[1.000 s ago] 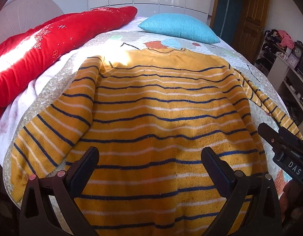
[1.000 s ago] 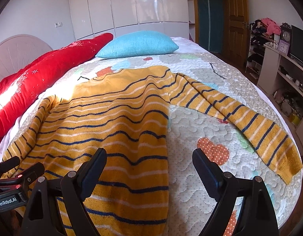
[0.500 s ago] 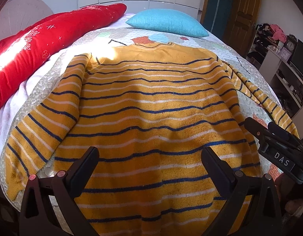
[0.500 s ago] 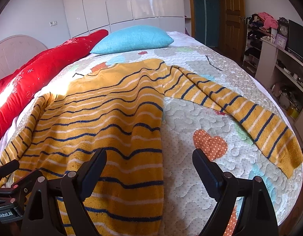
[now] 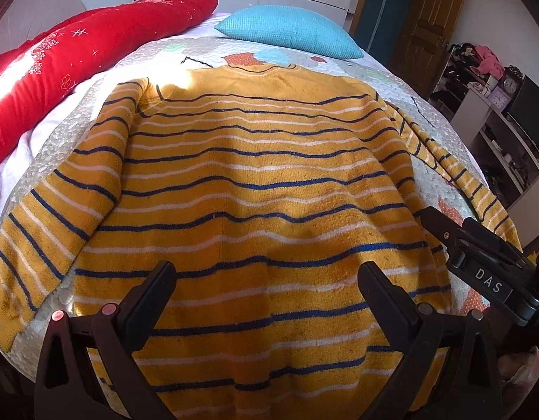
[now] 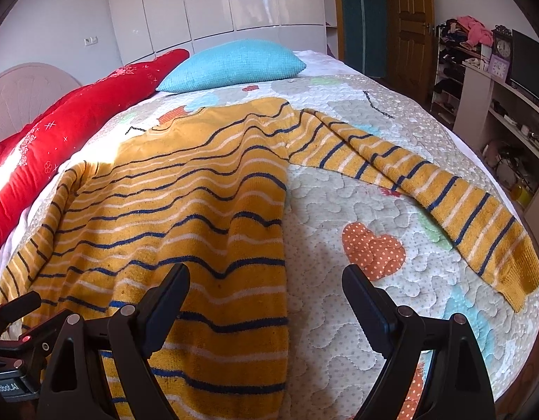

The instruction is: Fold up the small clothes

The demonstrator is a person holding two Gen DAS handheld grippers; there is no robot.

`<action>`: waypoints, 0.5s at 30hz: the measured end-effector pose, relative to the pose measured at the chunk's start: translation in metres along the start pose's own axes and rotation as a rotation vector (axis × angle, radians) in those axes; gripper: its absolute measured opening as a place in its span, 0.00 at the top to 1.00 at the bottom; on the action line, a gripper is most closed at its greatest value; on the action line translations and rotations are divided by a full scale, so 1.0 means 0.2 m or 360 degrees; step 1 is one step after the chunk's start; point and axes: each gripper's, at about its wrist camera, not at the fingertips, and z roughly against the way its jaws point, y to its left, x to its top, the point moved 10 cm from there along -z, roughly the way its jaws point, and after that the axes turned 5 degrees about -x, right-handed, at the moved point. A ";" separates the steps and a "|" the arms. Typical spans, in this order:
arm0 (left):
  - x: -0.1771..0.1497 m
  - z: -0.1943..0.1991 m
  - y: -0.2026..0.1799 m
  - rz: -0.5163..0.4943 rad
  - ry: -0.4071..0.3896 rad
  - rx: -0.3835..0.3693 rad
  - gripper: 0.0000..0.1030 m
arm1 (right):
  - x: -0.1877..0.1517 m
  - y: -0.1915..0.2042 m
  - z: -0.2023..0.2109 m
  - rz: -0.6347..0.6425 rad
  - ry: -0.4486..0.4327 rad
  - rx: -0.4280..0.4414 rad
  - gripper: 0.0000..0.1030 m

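**Both grippers spread wide above a striped sweater on the bed**

Left gripper (image 5: 266,280): fingers (image 5: 154,294) spread wide, pinching nothing, poised over the lower body of the yellow striped sweater (image 5: 255,189). No clear contact with the knit visible (the tips sit in front of the fabric, but touching or just above cannot be told).

Right gripper (image 6: 266,287): fingers (image 6: 365,297) likewise spread wide and empty. Left fingertip over the sweater's right edge, right fingertip over the bare quilt (image 6: 339,217), so the side seam runs up between the two.

Sweater (image 6: 185,203) laid flat on the bed, hem toward the cameras, collar toward the blue pillow (image 5: 286,31). Left sleeve (image 5: 56,217) lying close along the body; right sleeve (image 6: 426,189) stretched out diagonally across the quilt, well apart from the hem.

Seen only from the left wrist: the full width of the sweater back, the left cuff near the bed edge, and the right gripper's black body with the letters "DAS" (image 5: 486,269) at the right margin.

Seen only from the right wrist: the whole right sleeve down to its cuff, the orange heart patch (image 6: 372,248) between sleeve and body, and part of the left gripper at the lower left corner. Red bolster (image 6: 73,133) along the bed's left side in both.
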 end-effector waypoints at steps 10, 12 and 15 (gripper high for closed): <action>-0.01 -0.03 0.00 0.0017 0.0029 -0.0020 0.00 | -0.01 -0.01 -0.03 -0.0020 0.0029 -0.0006 0.11; -0.01 -0.04 0.00 0.0021 0.0035 -0.0024 0.00 | -0.01 -0.02 -0.03 -0.0019 0.0029 -0.0007 0.11; -0.02 -0.05 0.00 0.0026 0.0052 -0.0030 0.00 | -0.02 -0.02 -0.04 -0.0019 0.0034 -0.0009 0.11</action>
